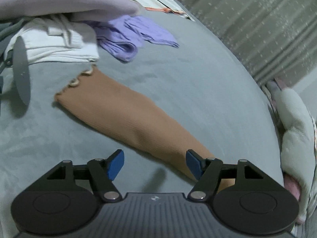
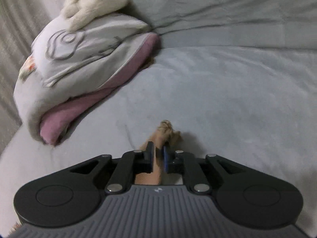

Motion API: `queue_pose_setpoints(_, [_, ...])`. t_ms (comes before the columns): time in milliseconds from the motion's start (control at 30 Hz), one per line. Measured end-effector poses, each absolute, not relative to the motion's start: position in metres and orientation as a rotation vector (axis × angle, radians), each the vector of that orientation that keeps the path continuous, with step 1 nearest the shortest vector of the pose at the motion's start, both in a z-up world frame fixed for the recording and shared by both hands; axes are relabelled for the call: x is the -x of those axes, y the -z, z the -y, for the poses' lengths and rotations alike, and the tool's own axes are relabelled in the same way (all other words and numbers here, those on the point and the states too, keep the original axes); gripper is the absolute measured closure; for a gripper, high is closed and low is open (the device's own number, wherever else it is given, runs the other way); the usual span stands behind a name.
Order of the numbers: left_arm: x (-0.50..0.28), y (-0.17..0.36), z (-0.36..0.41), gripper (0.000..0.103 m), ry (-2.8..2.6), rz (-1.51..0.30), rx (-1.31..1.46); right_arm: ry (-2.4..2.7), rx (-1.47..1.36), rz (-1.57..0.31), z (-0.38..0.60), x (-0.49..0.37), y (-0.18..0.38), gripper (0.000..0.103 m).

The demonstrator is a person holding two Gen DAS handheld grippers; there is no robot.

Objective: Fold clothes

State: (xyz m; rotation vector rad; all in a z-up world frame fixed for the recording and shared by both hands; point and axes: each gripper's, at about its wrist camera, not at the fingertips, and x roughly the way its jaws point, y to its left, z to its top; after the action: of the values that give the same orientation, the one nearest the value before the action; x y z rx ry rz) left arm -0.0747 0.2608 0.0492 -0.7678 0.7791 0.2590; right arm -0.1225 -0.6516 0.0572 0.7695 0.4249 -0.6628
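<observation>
A tan ribbed garment (image 1: 126,117) with a frilled hem lies flat on the grey bed cover (image 1: 198,83), running diagonally from the upper left down to my left gripper. My left gripper (image 1: 155,164) is open and hovers over the garment's near end, its right blue pad beside the cloth. My right gripper (image 2: 158,154) is shut on a bunched end of the tan garment (image 2: 165,131), held just above the cover (image 2: 218,99).
White folded clothes (image 1: 59,43), a purple garment (image 1: 130,37) and a lilac piece (image 1: 65,2) lie at the back left. A grey disc-shaped part (image 1: 20,71) stands at the left. Pillows (image 2: 83,59) with a white fluffy toy (image 2: 95,4) are at the left; a curtain (image 1: 257,29) hangs beyond the bed.
</observation>
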Motion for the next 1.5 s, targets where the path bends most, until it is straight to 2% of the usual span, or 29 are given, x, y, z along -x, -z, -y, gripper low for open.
queue_pose_setpoints(33, [0.074, -0.049, -0.264, 0.033, -0.261, -0.773, 0.784, 0.67, -0.791, -0.394, 0.652, 0.128, -0.063, 0.071])
queue_pose_setpoints(200, [0.075, -0.043, -0.282, 0.03, -0.31, -0.711, 0.879, 0.607, -0.731, -0.342, 0.632, 0.134, -0.098, 0.062])
queue_pose_setpoints(333, [0.068, -0.037, -0.288, 0.032, -0.347, -0.691, 0.878, 0.498, -0.729, -0.343, 0.608, 0.132, -0.11, 0.059])
queue_pose_setpoints(400, [0.062, -0.038, -0.283, 0.046, -0.349, -0.68, 0.808, 0.457, -0.724, -0.348, 0.597, 0.129, -0.113, 0.059])
queue_pose_setpoints(433, [0.059, -0.039, -0.281, 0.08, -0.348, -0.675, 0.771, 0.433, -0.716, -0.354, 0.589, 0.128, -0.115, 0.059])
queue_pose_setpoints(467, [0.056, -0.041, -0.278, 0.091, -0.337, -0.675, 0.734, 0.397, -0.701, -0.363, 0.578, 0.123, -0.119, 0.059])
queue_pose_setpoints(567, [0.067, -0.051, -0.287, 0.096, -0.274, -0.55, 0.877, 0.329, -0.656, -0.377, 0.554, 0.115, -0.124, 0.059])
queue_pose_setpoints(667, [0.089, -0.079, -0.295, 0.096, -0.157, -0.343, 0.964, 0.273, -0.631, -0.377, 0.535, 0.11, -0.129, 0.059])
queue_pose_setpoints(767, [0.111, -0.098, -0.302, 0.096, -0.111, -0.238, 0.99, 0.229, -0.605, -0.378, 0.515, 0.11, -0.14, 0.059])
queue_pose_setpoints(1000, [0.13, -0.079, -0.32, 0.096, -0.197, -0.407, 1.057, 0.119, -0.479, -0.486, 0.471, 0.088, -0.138, 0.057])
queue_pose_setpoints(1100, [0.128, -0.088, -0.32, 0.089, -0.225, -0.464, 0.935, 0.078, -0.393, -0.52, 0.445, 0.082, -0.138, 0.045])
queue_pose_setpoints(1133, [0.123, -0.092, -0.318, 0.074, -0.251, -0.515, 0.851, 0.064, -0.362, -0.531, 0.436, 0.08, -0.138, 0.042])
queue_pose_setpoints(1167, [0.119, -0.093, -0.315, 0.056, -0.286, -0.554, 0.789, 0.049, -0.334, -0.54, 0.427, 0.079, -0.139, 0.041])
queue_pose_setpoints(1267, [0.114, -0.088, -0.317, 0.032, -0.298, -0.572, 0.778, -0.006, -0.248, -0.566, 0.399, 0.076, -0.135, 0.038])
queue_pose_setpoints(1367, [0.103, -0.086, -0.326, 0.022, -0.328, -0.574, 0.758, -0.039, -0.178, -0.583, 0.374, 0.074, -0.133, 0.033])
queue_pose_setpoints(1500, [0.08, -0.073, -0.331, 0.021, -0.346, -0.642, 0.671, -0.074, -0.129, -0.598, 0.353, 0.073, -0.13, 0.031])
